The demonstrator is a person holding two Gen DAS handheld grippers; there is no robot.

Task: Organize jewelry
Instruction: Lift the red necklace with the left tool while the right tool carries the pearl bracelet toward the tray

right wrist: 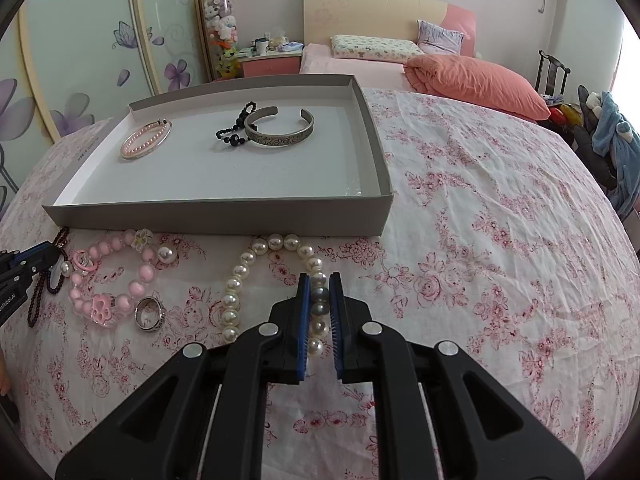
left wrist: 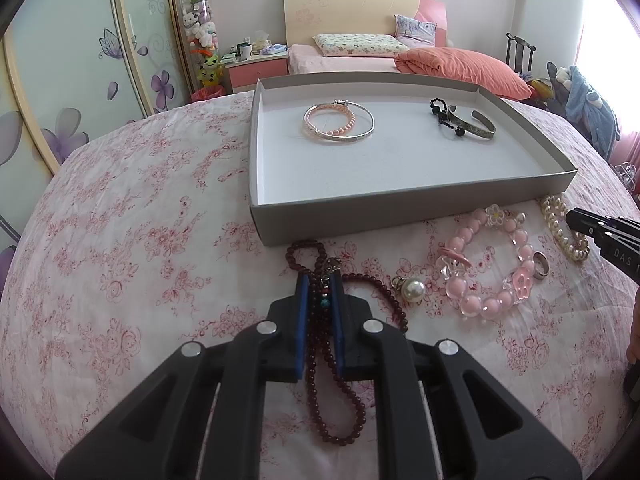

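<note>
A grey tray [left wrist: 400, 216] [right wrist: 224, 216] on the floral cloth holds a pink pearl bangle [left wrist: 338, 122] [right wrist: 146, 138], a black bead string [left wrist: 442, 114] [right wrist: 236, 128] and a silver cuff [left wrist: 476, 126] [right wrist: 280, 134]. My left gripper [left wrist: 322, 280] is shut on a dark red bead necklace [left wrist: 340, 408] [right wrist: 44, 288] lying in front of the tray. My right gripper [right wrist: 319, 280] is shut on a white pearl bracelet [right wrist: 248, 264] [left wrist: 560, 228]. A pink bead bracelet [left wrist: 488, 264] [right wrist: 108, 276], a silver ring [left wrist: 541, 266] [right wrist: 150, 314] and a pearl charm [left wrist: 413, 290] lie between them.
The table carries a pink floral cloth [left wrist: 120, 280] [right wrist: 500, 240]. A bed [left wrist: 360, 56] with an orange duvet, a nightstand [left wrist: 258, 68] and a wardrobe with flower decals [left wrist: 80, 80] stand behind. A chair with clothes [right wrist: 608, 136] stands at the right.
</note>
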